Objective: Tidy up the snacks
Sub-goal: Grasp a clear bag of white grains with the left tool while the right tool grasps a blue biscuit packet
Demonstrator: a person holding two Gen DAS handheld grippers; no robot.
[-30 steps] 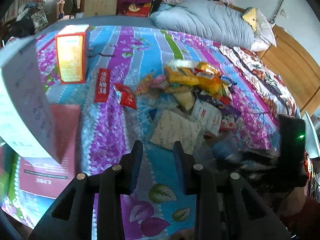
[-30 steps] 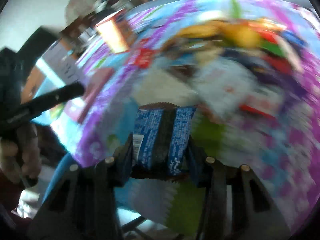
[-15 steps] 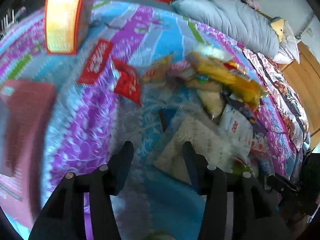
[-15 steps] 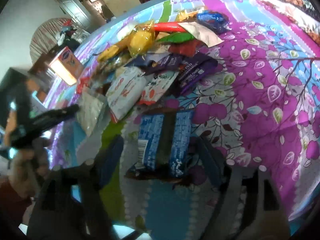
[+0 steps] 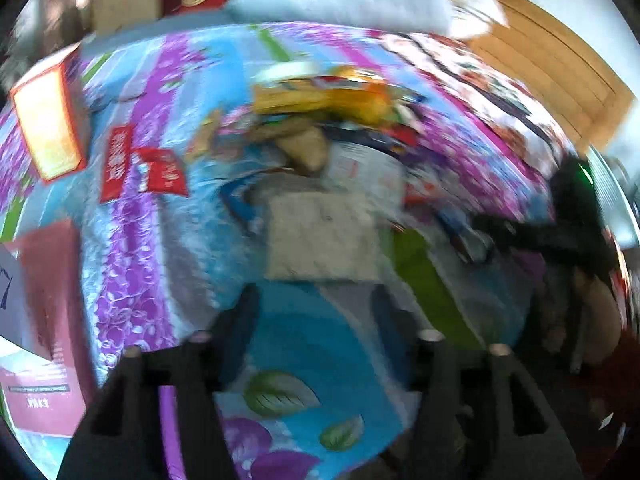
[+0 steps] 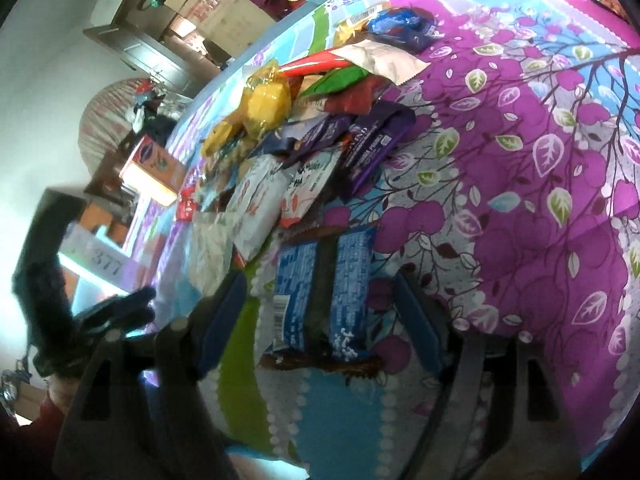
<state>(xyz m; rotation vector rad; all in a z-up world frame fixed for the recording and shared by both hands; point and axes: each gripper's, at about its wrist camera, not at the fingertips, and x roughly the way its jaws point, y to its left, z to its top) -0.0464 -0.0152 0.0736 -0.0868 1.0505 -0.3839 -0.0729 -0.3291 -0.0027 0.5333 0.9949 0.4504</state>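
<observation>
A heap of snack packets (image 5: pixel 340 112) (image 6: pixel 320 120) lies on the flowered bedspread (image 6: pixel 540 200). My right gripper (image 6: pixel 320 284) is open. A blue packet (image 6: pixel 324 292) lies flat on the bed between its fingers, and both pads stand clear of it. My left gripper (image 5: pixel 314 312) is open with its jaws still opening and nothing between them. A pale beige packet (image 5: pixel 320 236) lies just ahead of its fingertips. The left wrist view is blurred. Each gripper also shows in the other's view: the right gripper (image 5: pixel 520 232) and the left gripper (image 6: pixel 120 308).
An orange box (image 5: pixel 48 128) (image 6: pixel 156 168) stands at the far left of the bed, with two red packets (image 5: pixel 160 172) beside it. A maroon box (image 5: pixel 48 300) sits near the left edge. A grey duvet (image 5: pixel 340 0) and a wooden headboard (image 5: pixel 560 80) lie beyond the heap.
My right gripper opened and let go of the blue packet, which now rests on the bed. My left gripper opened wider and moved closer to the pale packet.
</observation>
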